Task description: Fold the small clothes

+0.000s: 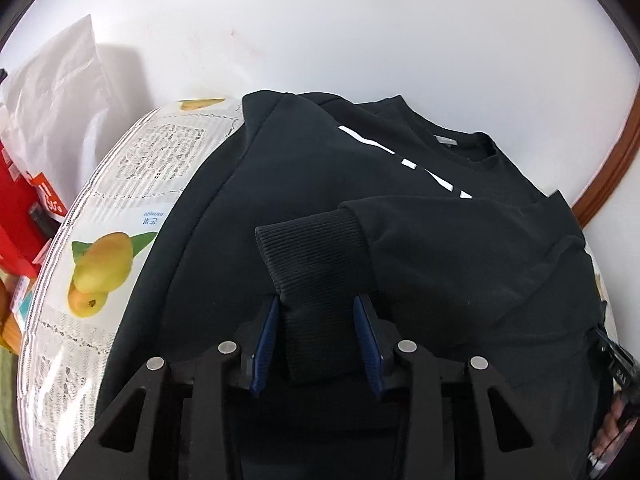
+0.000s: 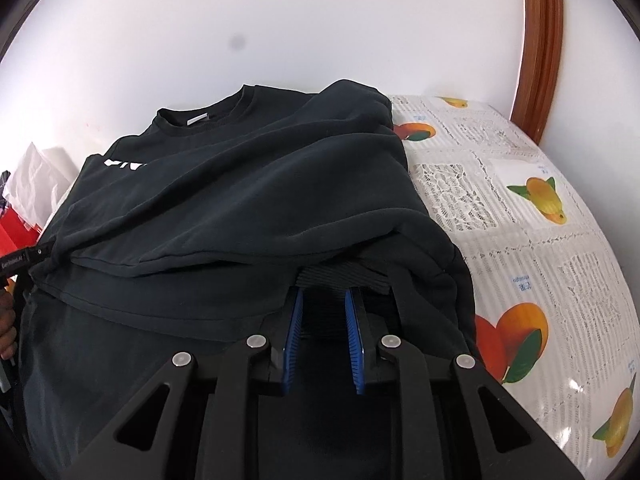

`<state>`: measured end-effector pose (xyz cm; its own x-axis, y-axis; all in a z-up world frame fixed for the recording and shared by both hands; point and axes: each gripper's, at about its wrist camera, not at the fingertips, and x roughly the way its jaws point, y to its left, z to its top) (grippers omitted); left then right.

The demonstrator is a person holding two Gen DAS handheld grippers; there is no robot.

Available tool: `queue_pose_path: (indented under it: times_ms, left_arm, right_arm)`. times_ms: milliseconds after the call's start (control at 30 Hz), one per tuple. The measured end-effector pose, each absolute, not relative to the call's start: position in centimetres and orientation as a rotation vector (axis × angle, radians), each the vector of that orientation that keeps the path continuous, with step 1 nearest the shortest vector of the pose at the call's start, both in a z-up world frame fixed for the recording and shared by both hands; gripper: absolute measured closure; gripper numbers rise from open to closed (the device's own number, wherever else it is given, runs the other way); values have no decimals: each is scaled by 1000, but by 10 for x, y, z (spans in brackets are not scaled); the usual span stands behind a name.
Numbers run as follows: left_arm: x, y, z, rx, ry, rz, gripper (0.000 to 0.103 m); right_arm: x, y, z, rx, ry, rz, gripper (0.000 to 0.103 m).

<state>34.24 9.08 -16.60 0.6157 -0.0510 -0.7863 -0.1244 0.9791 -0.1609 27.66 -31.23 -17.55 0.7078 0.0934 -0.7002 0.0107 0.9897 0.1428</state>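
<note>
White wall [image 1: 360,32] backs a table under a fruit-printed lace-pattern tablecloth [image 1: 132,184], and on it lies a black sweatshirt [image 1: 304,176] with white lettering on the chest. At the left gripper [image 1: 317,300] the blue pads [image 1: 269,332] stand partly apart with the ribbed cuff [image 1: 320,268] of one sleeve between them; the cuff fills the gap and both pads appear to press its sides, so the left fingers grip it. From there the sleeve runs off to the right across the body of the garment, the neckline [image 1: 468,148] lies ahead and to the right, and bare tablecloth shows to the left, ending at a white paper bag [image 1: 60,92] and a red box [image 1: 16,216]. At the right gripper [image 2: 323,294] the blue pads [image 2: 294,332] are also partly apart, their tips under a fold of the sweatshirt, with a ribbed black edge [image 2: 344,278] just at and between the tips; whether they clamp it cannot be told. Ahead of these fingers the folded sleeve drapes across the torso toward the collar [image 2: 208,116]; to the right the tablecloth [image 2: 540,240] lies uncovered up to a curved wooden frame [image 2: 540,40].
</note>
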Motion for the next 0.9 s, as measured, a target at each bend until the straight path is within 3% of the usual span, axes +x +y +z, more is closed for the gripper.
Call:
queue_pose_path:
  times_ms: [67, 167, 367, 600, 900]
  left_arm:
    - [343, 88, -165, -178, 905, 70, 85]
    - [337, 93, -153, -196, 865, 54, 90]
    - [311, 128, -111, -258, 740, 74, 90]
    - [310, 145, -154, -286, 884, 103, 90]
    - [308, 142, -157, -263, 912, 113, 85]
  right_arm:
    - [276, -312, -175, 136, 783, 43, 83]
    - [277, -313, -174, 139, 786, 47, 84]
    - [279, -312, -172, 119, 804, 11, 91]
    - [267, -311, -158, 101, 838, 20, 90]
    - [282, -307, -122, 107, 705, 89, 73]
